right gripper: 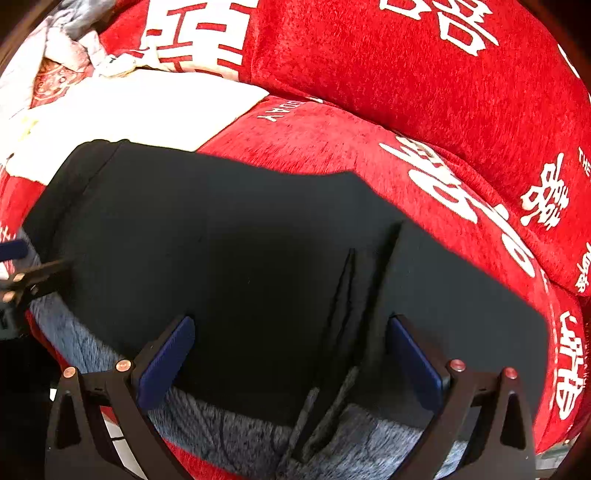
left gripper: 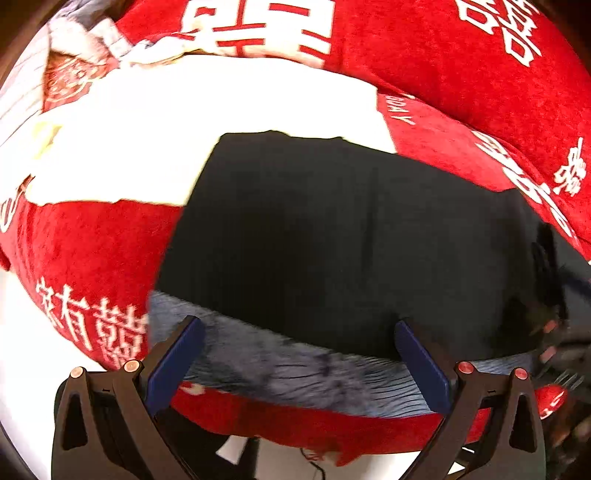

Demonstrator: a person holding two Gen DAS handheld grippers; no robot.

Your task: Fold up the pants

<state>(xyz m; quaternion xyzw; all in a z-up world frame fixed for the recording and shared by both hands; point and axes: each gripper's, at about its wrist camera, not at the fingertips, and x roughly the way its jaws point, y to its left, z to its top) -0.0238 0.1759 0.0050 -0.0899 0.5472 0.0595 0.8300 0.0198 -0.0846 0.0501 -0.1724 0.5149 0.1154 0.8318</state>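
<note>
Black pants (left gripper: 332,236) with a grey fleece lining (left gripper: 295,369) lie flat on a red sofa cover; they also show in the right wrist view (right gripper: 240,251), with a fold crease on the right and the lining (right gripper: 229,435) showing along the near edge. My left gripper (left gripper: 299,358) is open and empty, hovering over the near lined edge. My right gripper (right gripper: 291,354) is open and empty over the pants' near edge. The left gripper's tip shows at the far left of the right wrist view (right gripper: 22,273).
The red sofa seat (right gripper: 351,147) and red back cushions (right gripper: 406,66) carry white characters. A white cloth (left gripper: 184,122) lies behind the pants. Crumpled light clothes (right gripper: 74,33) sit at the back left. The seat's front edge (left gripper: 295,417) drops to a pale floor.
</note>
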